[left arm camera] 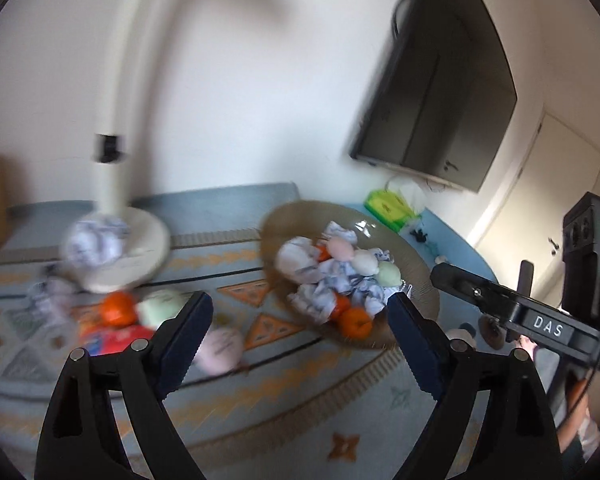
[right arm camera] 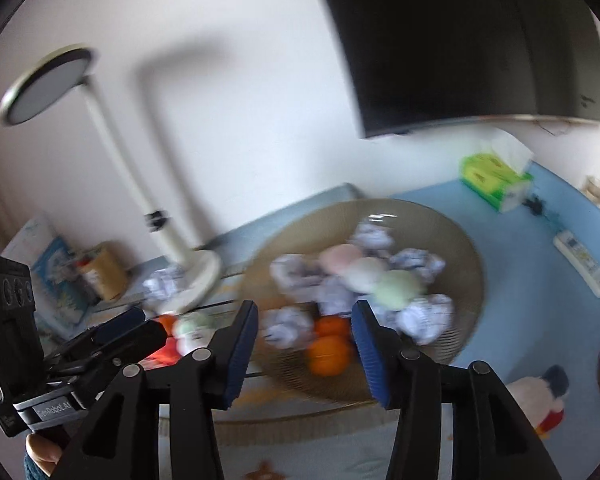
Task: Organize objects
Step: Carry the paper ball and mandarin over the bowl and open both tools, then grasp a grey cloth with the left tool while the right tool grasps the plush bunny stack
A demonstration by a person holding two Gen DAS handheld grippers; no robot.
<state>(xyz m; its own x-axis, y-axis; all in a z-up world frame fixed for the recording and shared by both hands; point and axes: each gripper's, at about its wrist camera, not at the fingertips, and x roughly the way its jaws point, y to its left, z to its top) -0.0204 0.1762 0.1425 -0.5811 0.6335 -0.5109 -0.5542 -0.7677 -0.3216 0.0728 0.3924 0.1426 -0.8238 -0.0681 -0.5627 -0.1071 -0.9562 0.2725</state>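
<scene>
Left wrist view: the left gripper (left arm camera: 300, 332) fills the lower frame, its 2 blue-padded jaws wide apart with nothing between them. Past its right jaw, at centre frame, sits the shallow brown ribbed glass bowl (left arm camera: 416, 264) on the patterned blue bench cloth (left arm camera: 300, 392), holding crumpled blue-and-white paper balls (left arm camera: 340, 284), pastel egg-shaped soft toys (left arm camera: 364, 260) and small orange tangerines (left arm camera: 354, 322). More of each lie loose at lower left, by the cream lamp base (left arm camera: 156, 252). In the right wrist view, the right gripper (right arm camera: 306, 350) hovers before the bowl, jaws apart and empty. The paper should be light and crushable, the tangerines firmer but smooth; I would take each across its middle.
</scene>
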